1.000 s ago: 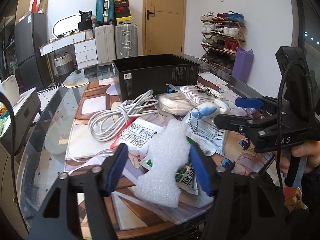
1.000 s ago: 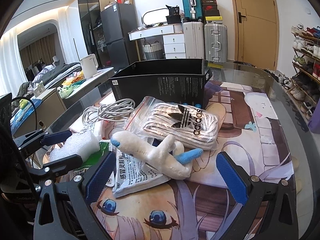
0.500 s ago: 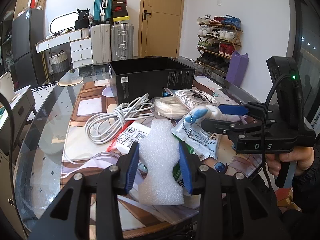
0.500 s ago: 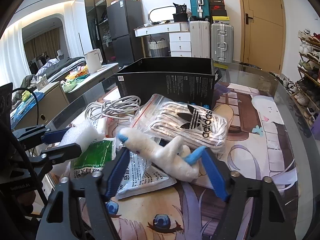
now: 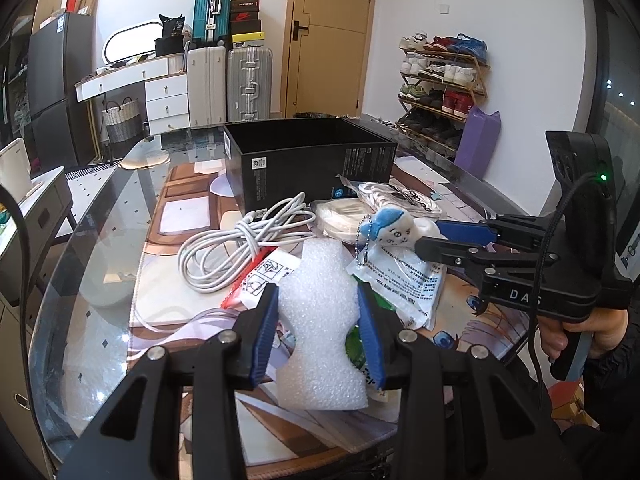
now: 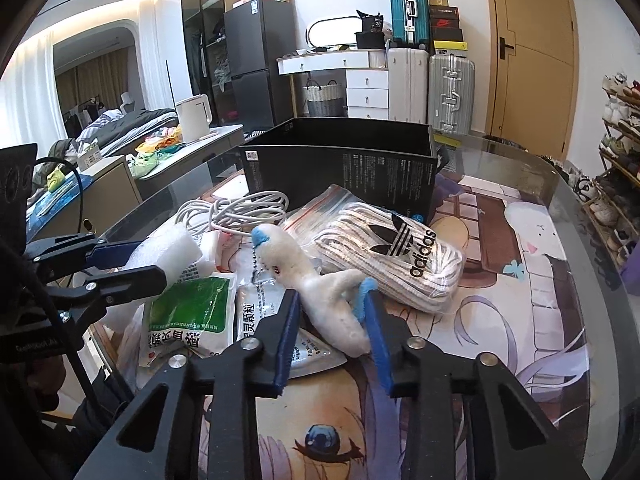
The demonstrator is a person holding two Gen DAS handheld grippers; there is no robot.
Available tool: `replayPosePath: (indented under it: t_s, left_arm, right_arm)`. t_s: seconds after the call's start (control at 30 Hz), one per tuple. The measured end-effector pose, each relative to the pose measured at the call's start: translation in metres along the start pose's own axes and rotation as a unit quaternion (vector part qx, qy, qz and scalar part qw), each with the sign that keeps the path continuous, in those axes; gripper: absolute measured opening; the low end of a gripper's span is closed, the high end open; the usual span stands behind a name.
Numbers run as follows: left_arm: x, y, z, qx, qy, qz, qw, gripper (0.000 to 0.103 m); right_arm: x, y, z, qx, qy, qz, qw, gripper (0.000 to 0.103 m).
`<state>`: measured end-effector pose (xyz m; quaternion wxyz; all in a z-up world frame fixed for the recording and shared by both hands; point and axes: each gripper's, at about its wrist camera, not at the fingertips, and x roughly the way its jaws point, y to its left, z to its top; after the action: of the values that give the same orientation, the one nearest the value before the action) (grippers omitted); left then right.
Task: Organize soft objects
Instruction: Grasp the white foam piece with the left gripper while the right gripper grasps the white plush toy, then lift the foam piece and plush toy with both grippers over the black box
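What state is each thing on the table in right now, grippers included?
Left gripper: shut on the foam piece.
Right gripper: jaws just closing, shut on the plush toy.
Foam piece: pinched at its narrow waist.
Plush toy: gripped, lying on the sachets.
Black box: open-topped.
White cable: coiled, untouched.
Bag of laces: sealed, lying flat.

We cannot read the box label (image 5: 256,163), too small; the green packet (image 5: 354,350) lower centre sits mostly hidden behind the foam block (image 5: 320,320).
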<state>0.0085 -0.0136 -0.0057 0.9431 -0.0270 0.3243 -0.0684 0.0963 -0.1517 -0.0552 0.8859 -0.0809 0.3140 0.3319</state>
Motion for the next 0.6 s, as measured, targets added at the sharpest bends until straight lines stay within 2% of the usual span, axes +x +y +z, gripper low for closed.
replayPosePath:
  t_s: [0.6]
  left_arm:
    - [-0.004, 0.009, 0.012, -0.016, -0.01, 0.004, 0.9998, 0.037]
  right_arm:
    - [-0.026, 0.002, 0.005, 0.001, -0.04, 0.013, 0.999, 0.023]
